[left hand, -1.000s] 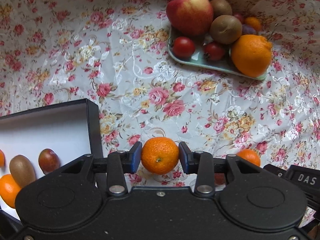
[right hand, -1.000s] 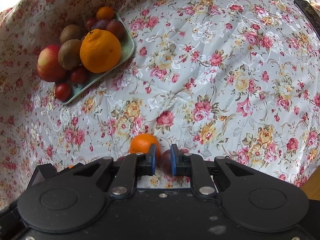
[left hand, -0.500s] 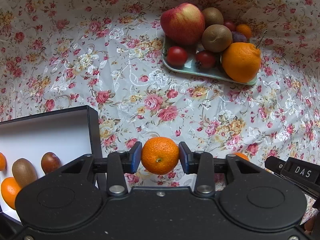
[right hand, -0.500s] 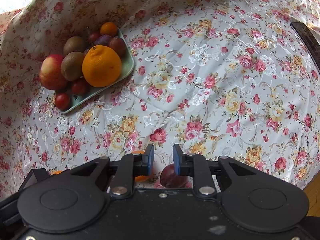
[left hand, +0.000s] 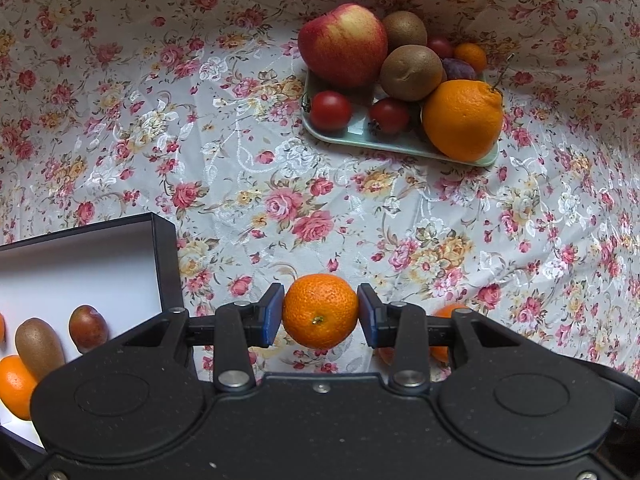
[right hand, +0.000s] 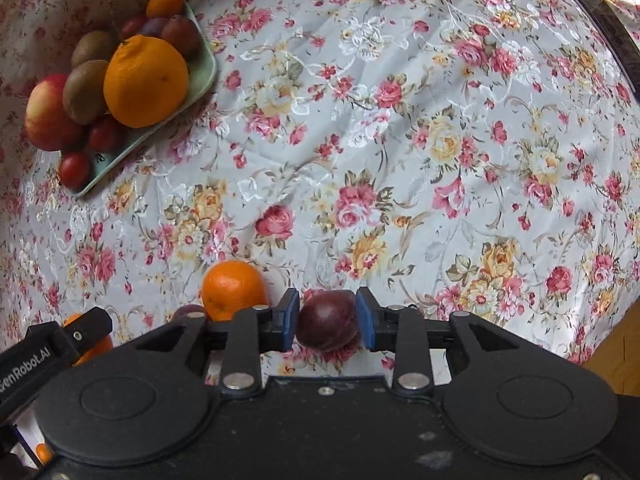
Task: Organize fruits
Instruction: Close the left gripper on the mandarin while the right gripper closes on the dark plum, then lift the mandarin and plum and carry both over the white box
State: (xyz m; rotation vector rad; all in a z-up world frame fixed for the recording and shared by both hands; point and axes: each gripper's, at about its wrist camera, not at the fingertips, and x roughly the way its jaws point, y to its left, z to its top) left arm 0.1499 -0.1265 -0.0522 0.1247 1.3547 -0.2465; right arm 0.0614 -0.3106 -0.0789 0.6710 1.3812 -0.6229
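My left gripper [left hand: 320, 312] is shut on a small mandarin [left hand: 320, 311], held just right of a black box [left hand: 166, 256] with a white inside. In the box lie a kiwi [left hand: 38, 346], a plum [left hand: 88, 328] and an orange [left hand: 14, 384]. My right gripper [right hand: 327, 320] is shut on a dark plum [right hand: 328, 326] low over the floral cloth, with a blue pad against each side of it. Just left of it on the cloth sits another mandarin [right hand: 232, 290]. A second plum [right hand: 188, 312] peeks out behind the left finger.
A pale green plate [left hand: 400, 144] at the back carries an apple [left hand: 342, 44], kiwis, tomatoes, plums and a big orange [left hand: 462, 120]. It also shows at upper left as plate [right hand: 202, 80]. A dark flat object [right hand: 604, 28] lies far right; the wooden edge [right hand: 616, 356] shows lower right.
My right gripper spread its fingers wider and came around the dark plum. The left gripper kept its mandarin and shifted slightly, so the plate sits a little differently in view.
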